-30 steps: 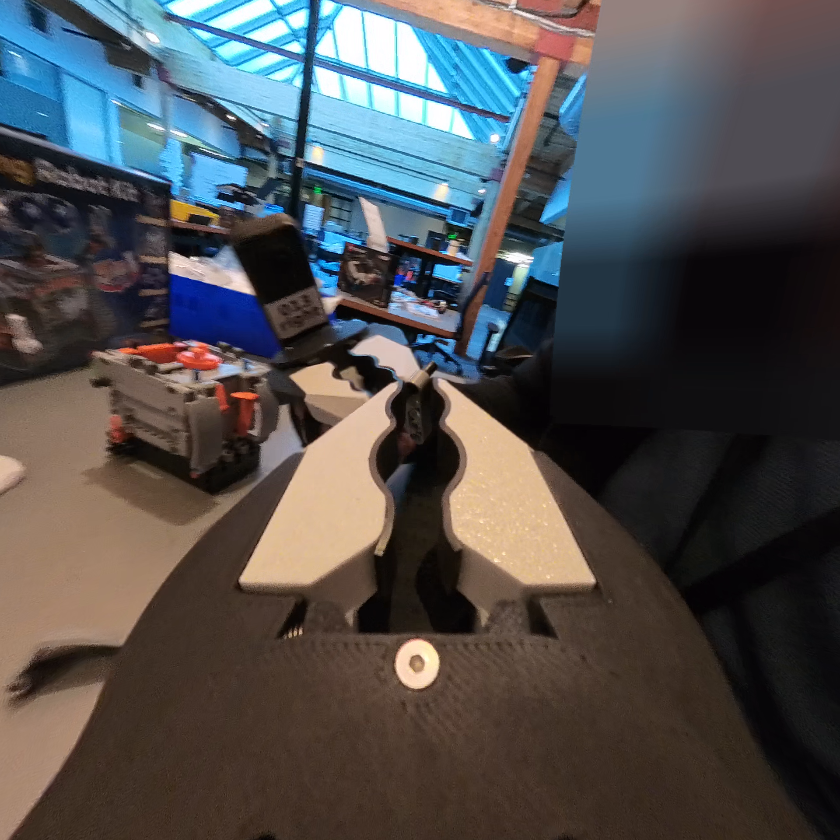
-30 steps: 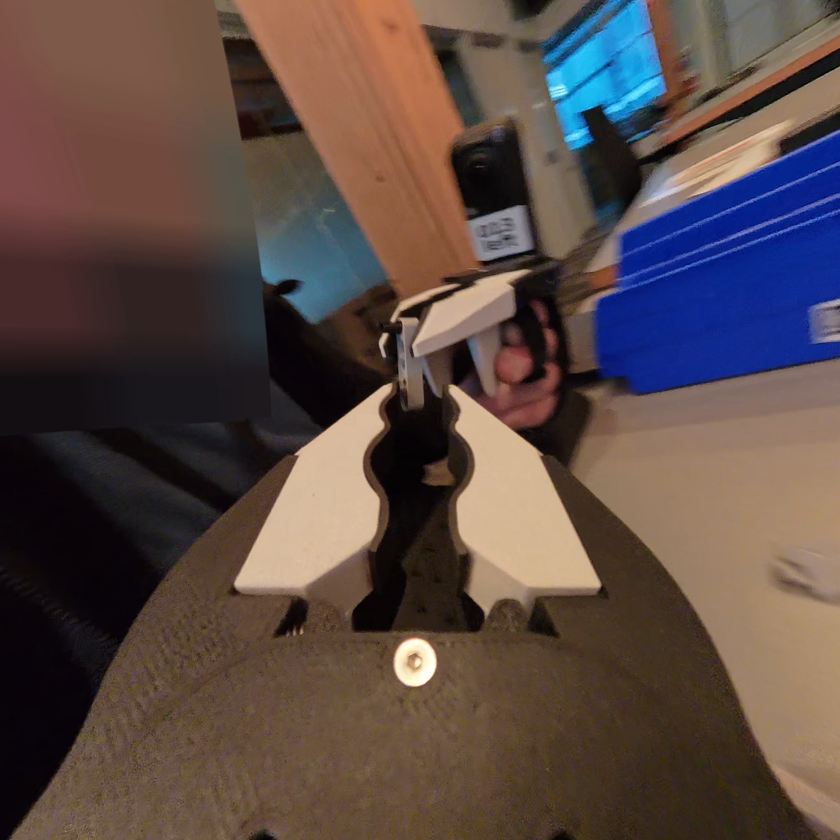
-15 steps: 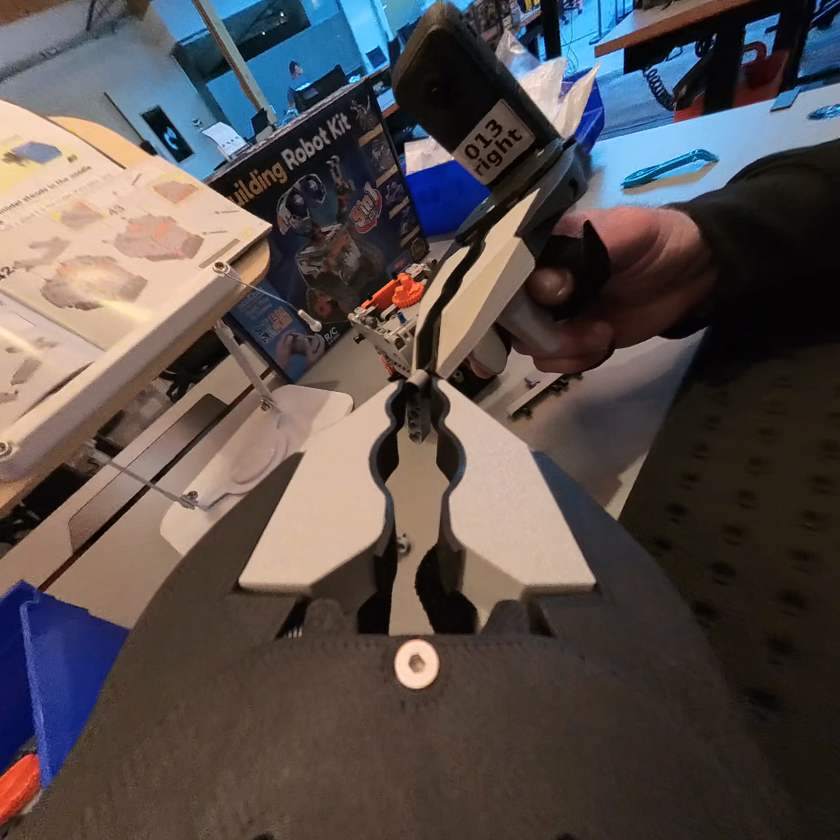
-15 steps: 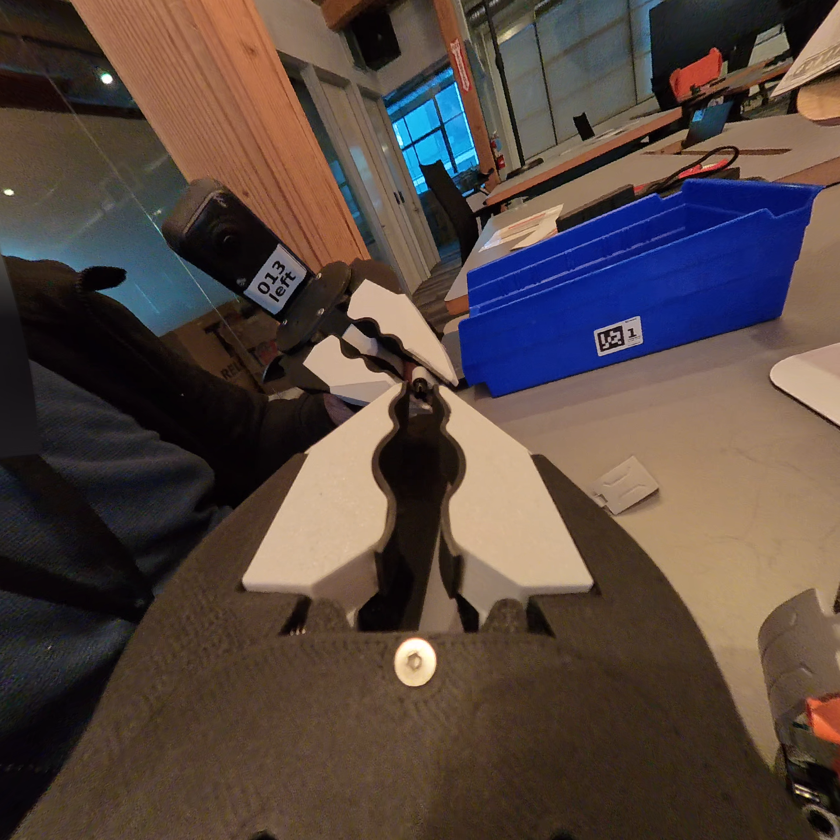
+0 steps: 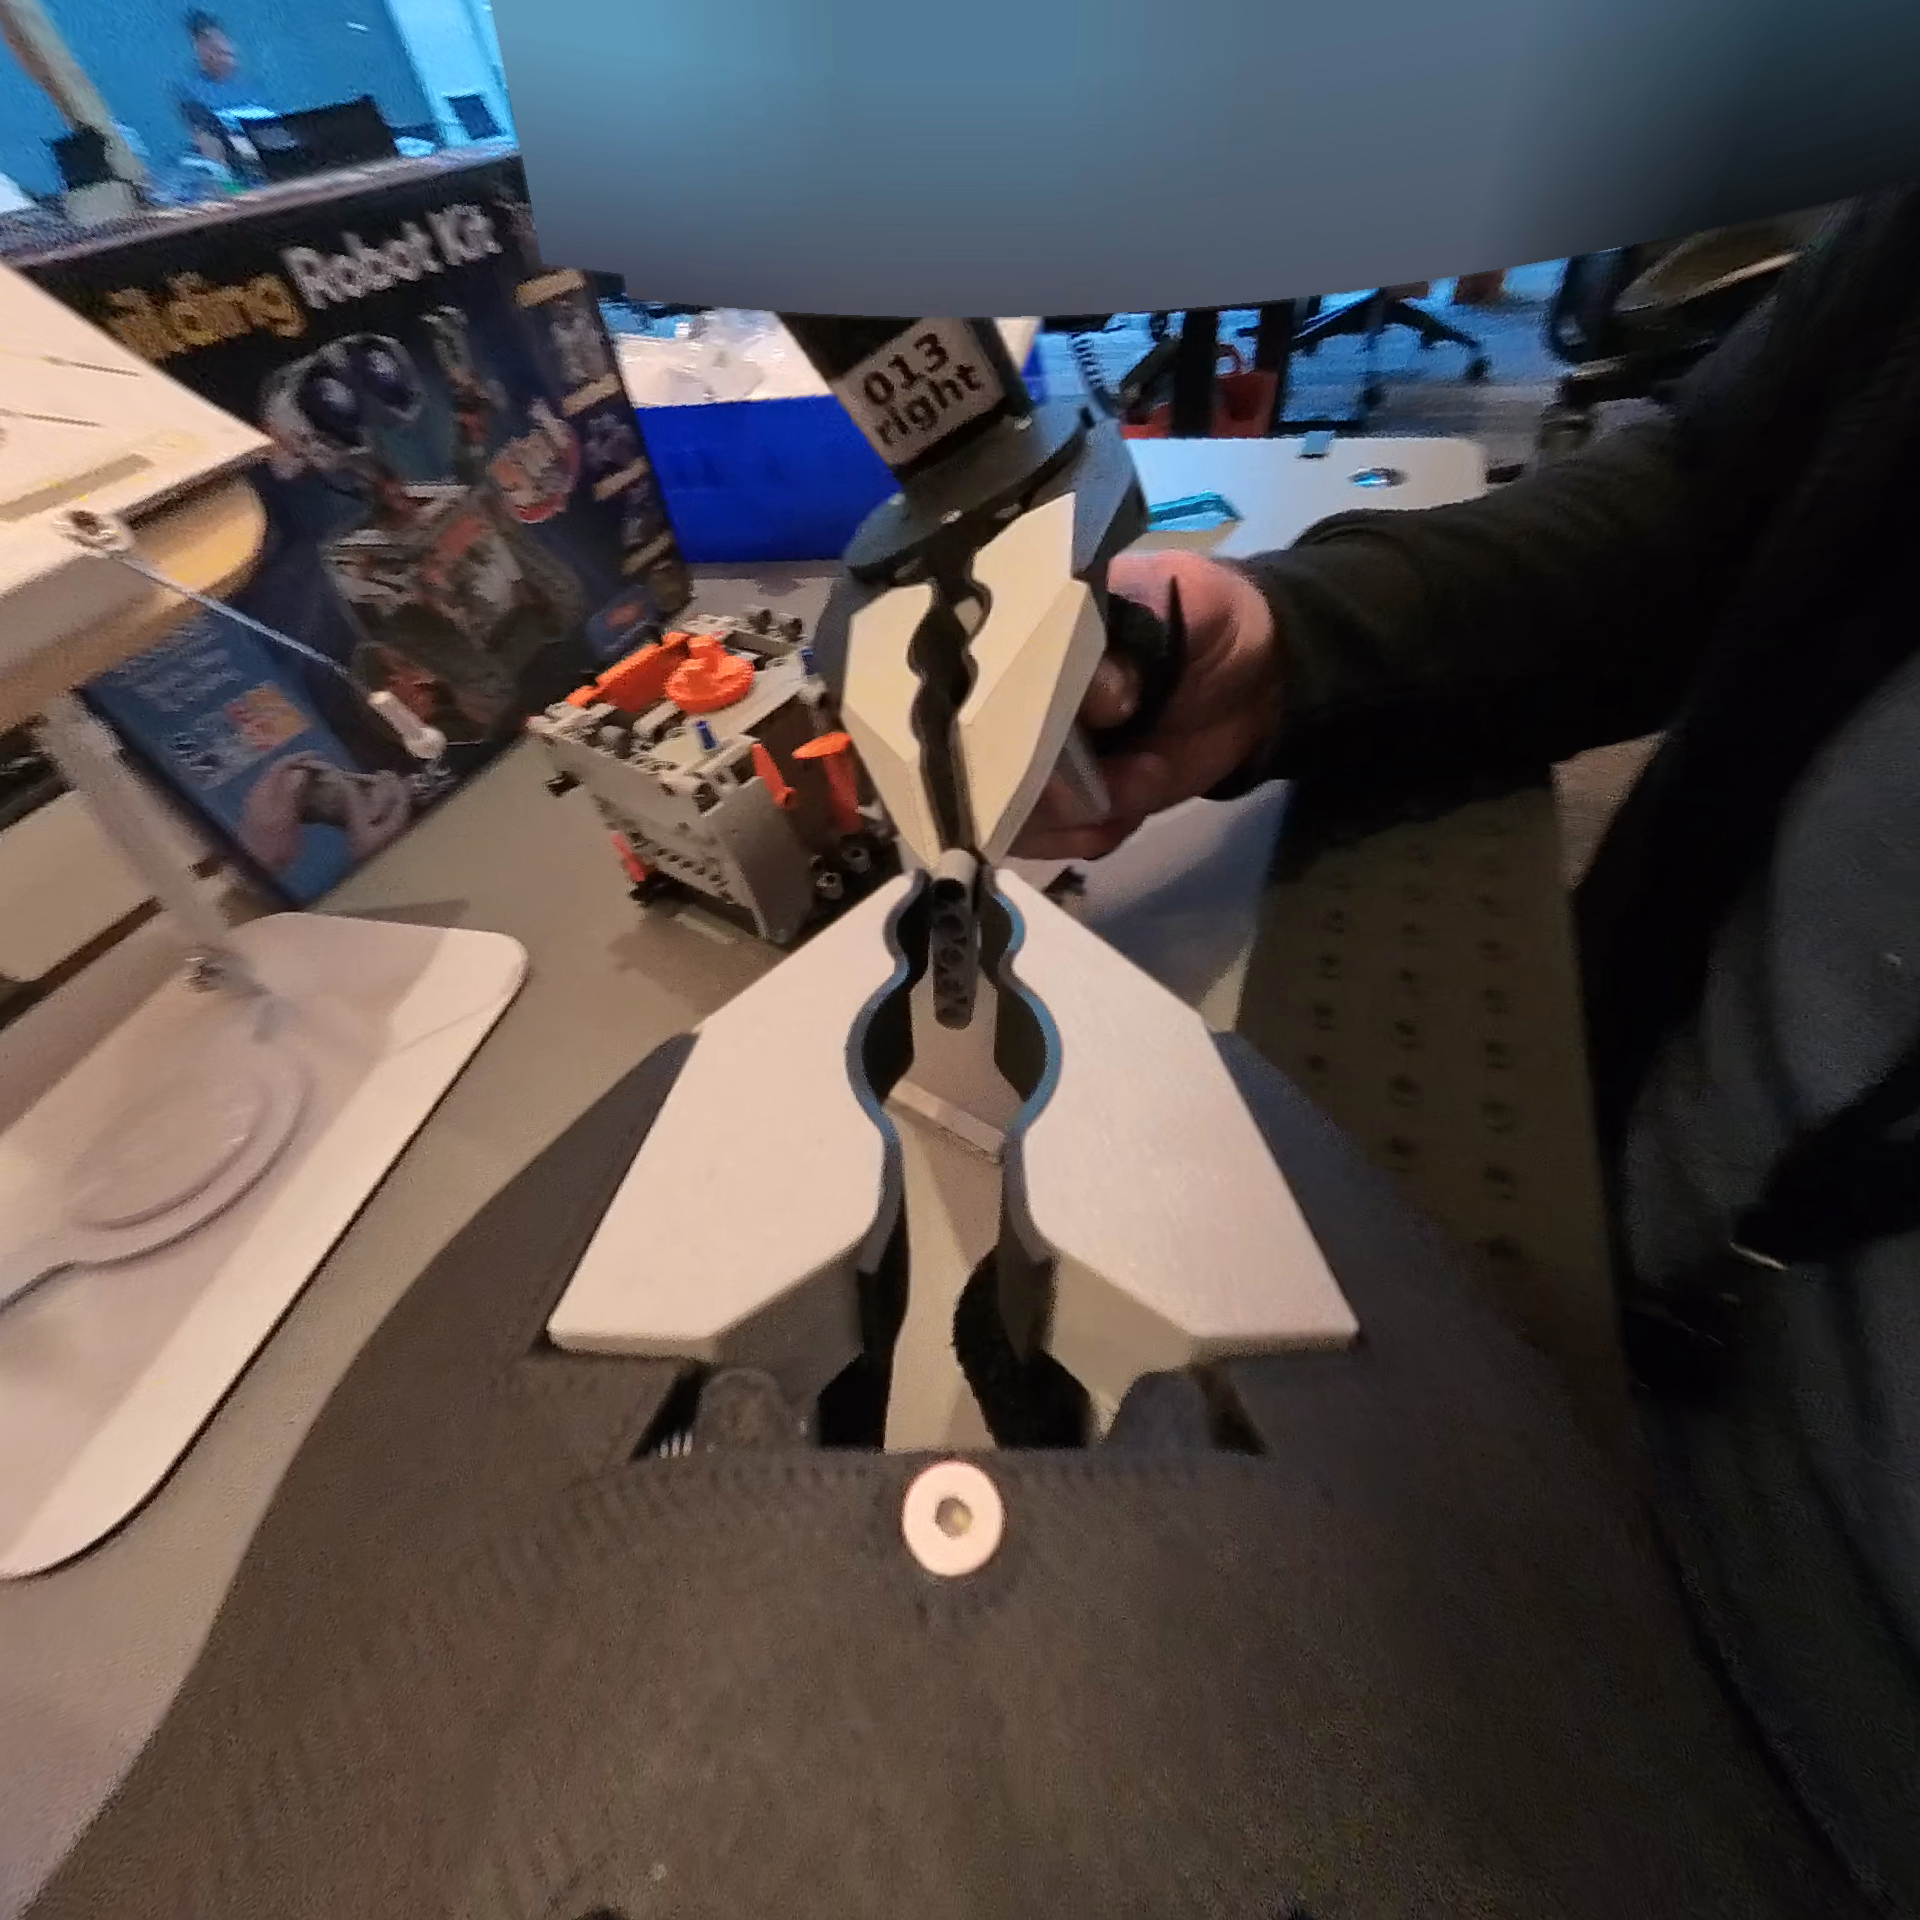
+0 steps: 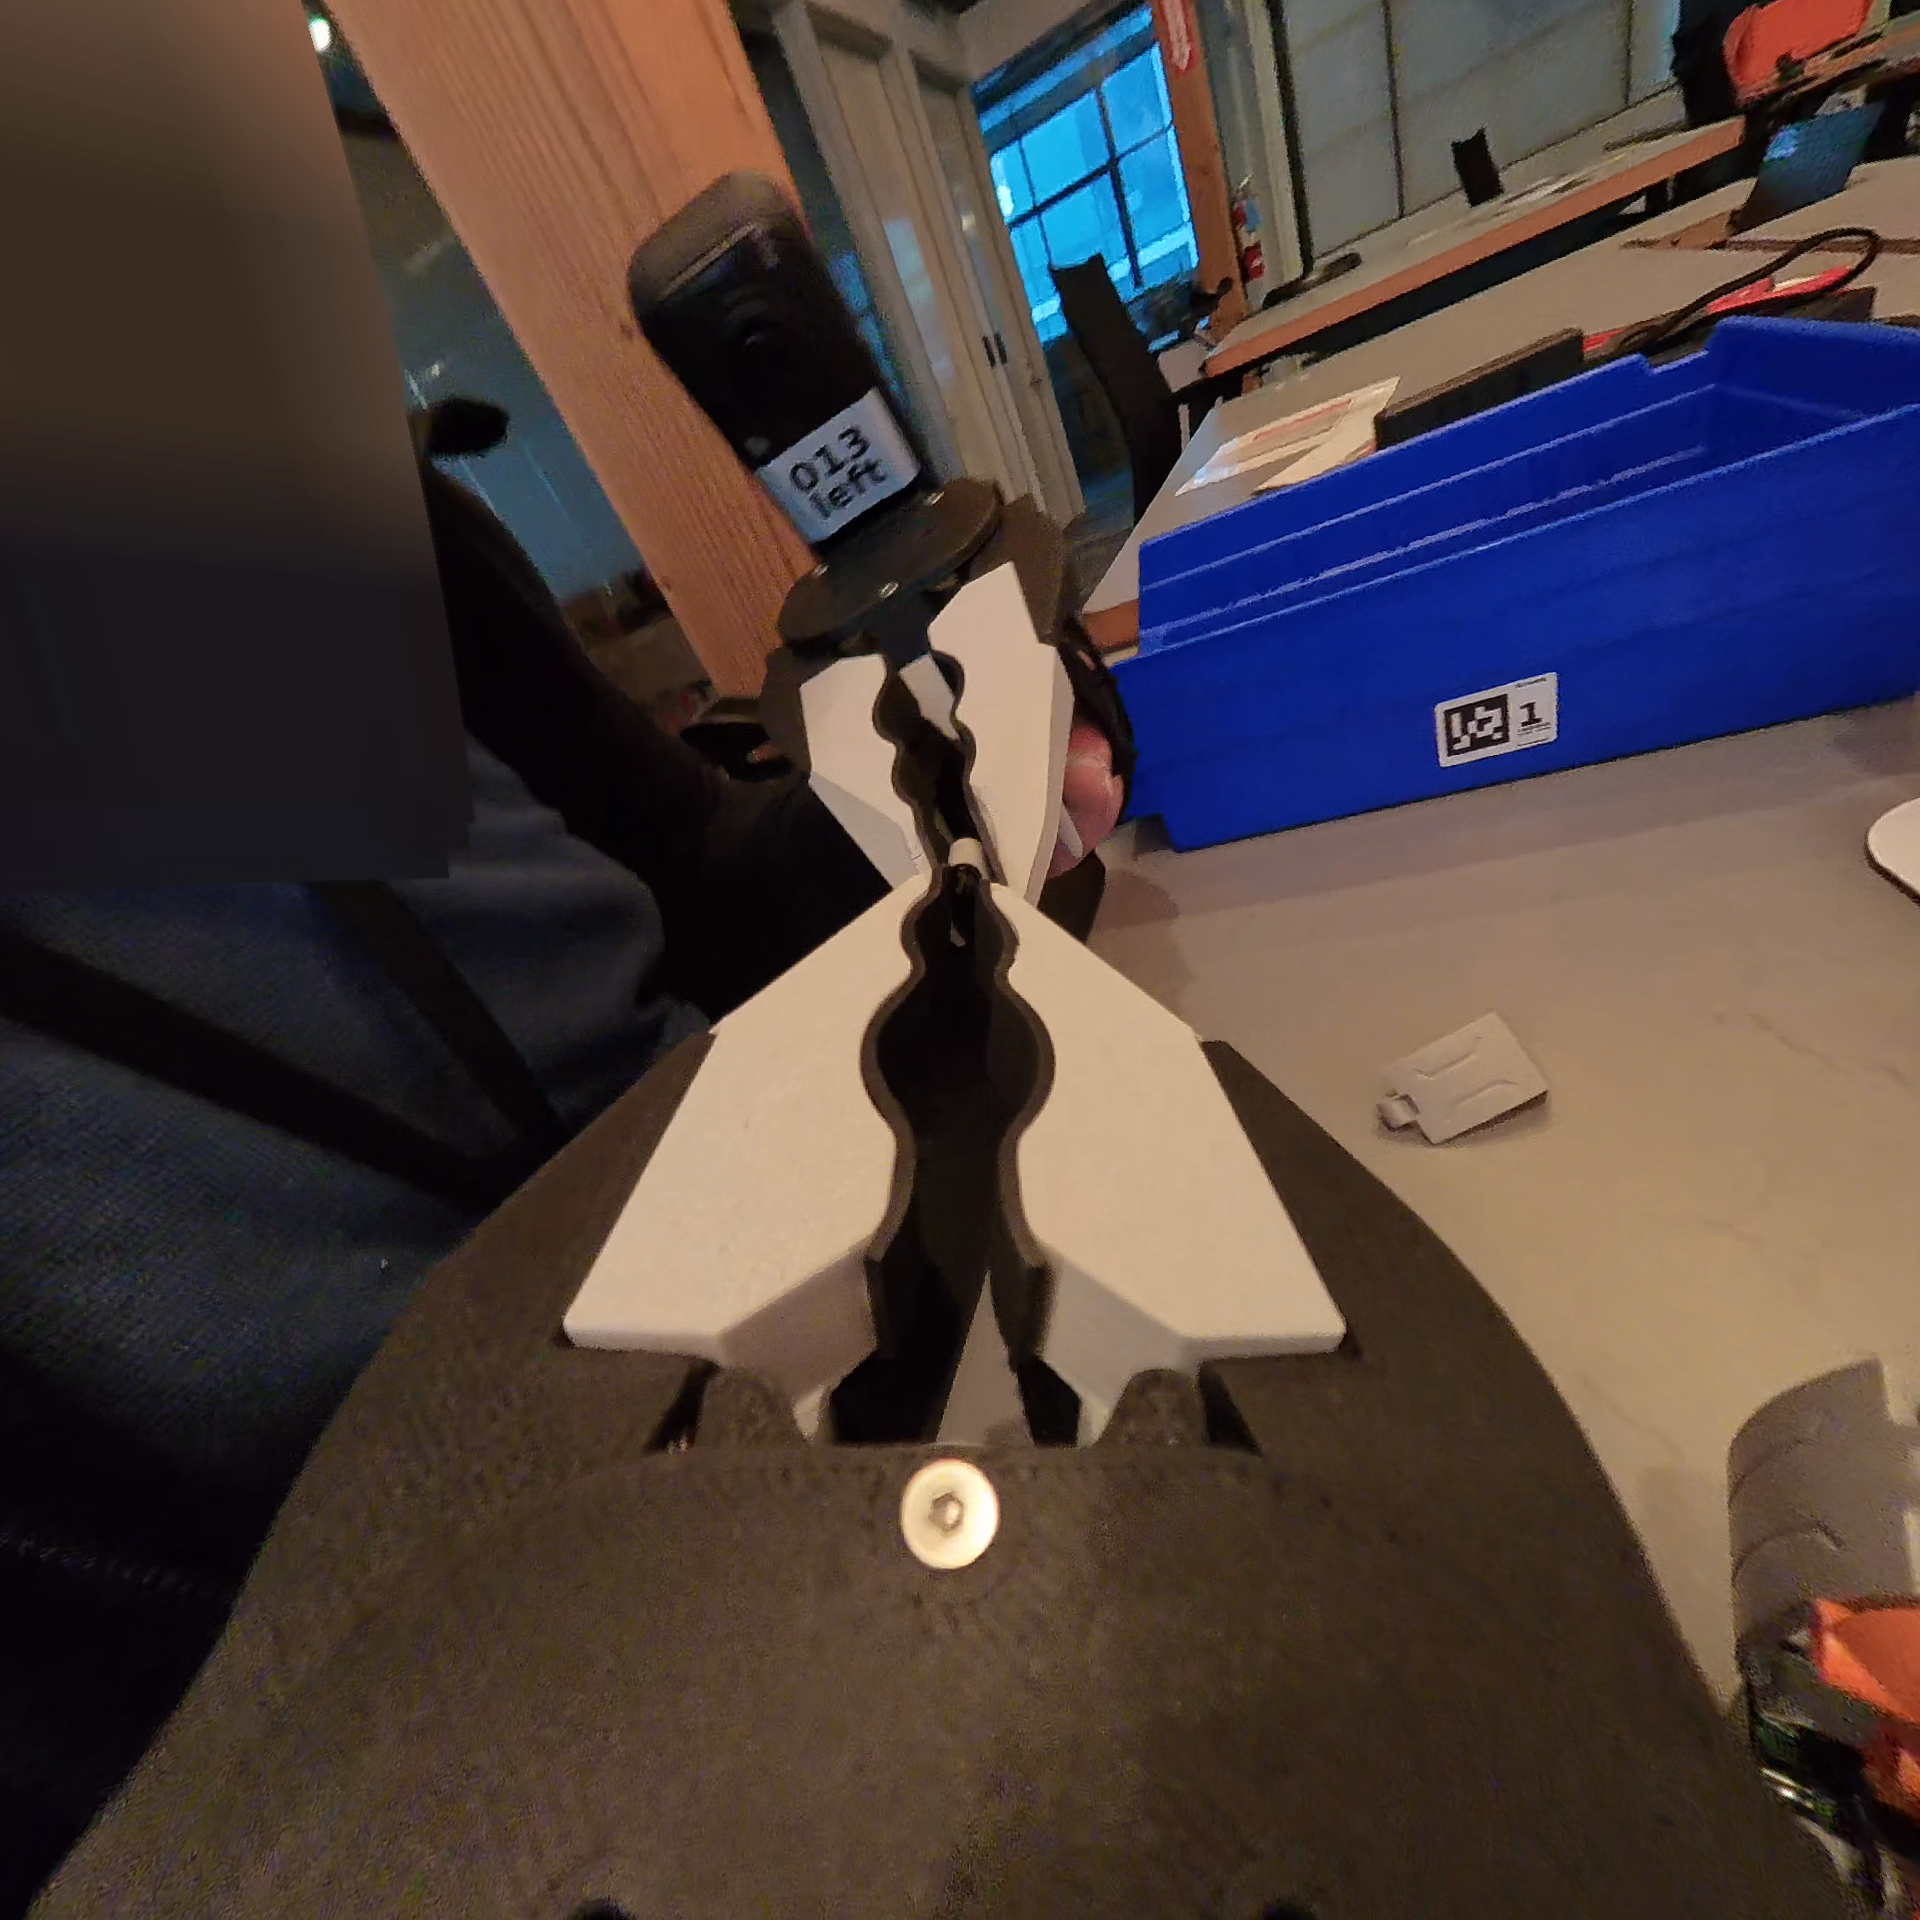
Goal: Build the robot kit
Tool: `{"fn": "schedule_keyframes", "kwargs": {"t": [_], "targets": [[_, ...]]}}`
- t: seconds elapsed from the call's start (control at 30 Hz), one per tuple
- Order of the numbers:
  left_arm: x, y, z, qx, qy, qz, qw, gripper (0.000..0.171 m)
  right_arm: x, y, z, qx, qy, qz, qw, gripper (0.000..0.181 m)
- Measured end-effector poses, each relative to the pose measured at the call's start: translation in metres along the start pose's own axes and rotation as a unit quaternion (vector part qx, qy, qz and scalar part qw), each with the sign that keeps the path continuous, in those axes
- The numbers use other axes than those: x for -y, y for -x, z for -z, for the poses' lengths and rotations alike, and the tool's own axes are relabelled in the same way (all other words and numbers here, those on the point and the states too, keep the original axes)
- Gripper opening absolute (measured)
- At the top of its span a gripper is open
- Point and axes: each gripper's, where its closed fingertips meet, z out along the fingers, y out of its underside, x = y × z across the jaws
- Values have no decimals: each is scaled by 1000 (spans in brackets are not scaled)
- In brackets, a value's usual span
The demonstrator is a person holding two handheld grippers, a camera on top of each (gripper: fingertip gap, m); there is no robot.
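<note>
My left gripper [image 5: 951,896] is shut on a dark beam with holes [image 5: 954,961], which stands up between its tips. My right gripper [image 6: 962,891] is shut on a small pin with a pale end [image 6: 965,854]. The two grippers meet tip to tip in the air above the table edge, and the pin's end touches the top of the beam [image 5: 954,864]. The right gripper [image 5: 961,717] faces me in the left wrist view, held by a hand. The left gripper [image 6: 935,727] faces me in the right wrist view.
A grey and orange brick model [image 5: 717,769] stands on the grey table, and also shows in the right wrist view [image 6: 1829,1579]. Behind it is a kit box [image 5: 416,499]. A white stand base [image 5: 260,1091] lies left. A blue bin [image 6: 1507,582] and a flat grey piece [image 6: 1465,1081] are at the right. Left and right tips are no more than a few centimetres apart. From either gripper's tips it is about 15 cm to the flat grey piece [image 6: 1465,1081].
Both grippers stay shut and tip to tip. They have turned so each faces the other more head on. The pin's end now sits against the top of the beam.
</note>
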Motion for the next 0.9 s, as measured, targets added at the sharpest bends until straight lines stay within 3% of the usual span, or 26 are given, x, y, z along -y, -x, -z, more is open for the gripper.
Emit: {"fn": "schedule_keyframes", "kwargs": {"t": [0.17, 0.4, 0.57, 0.9], "targets": [[-1, -16, 3, -68, -6, 19, 997, 6, -8, 12, -2, 13, 40, 29, 999, 0], [-10, -10, 3, -56, 3, -9, 998, 4, -14, 2, -3, -7, 53, 16, 998, 1], [-3, -8, 8, -58, -42, 37, 997, 4, -7, 3, -5, 6, 20, -4, 1000, 1], [7, -2, 6, -103, -108, 166, 975, 4, 0, -1, 2, -56, 22, 68, 996, 0]]}}
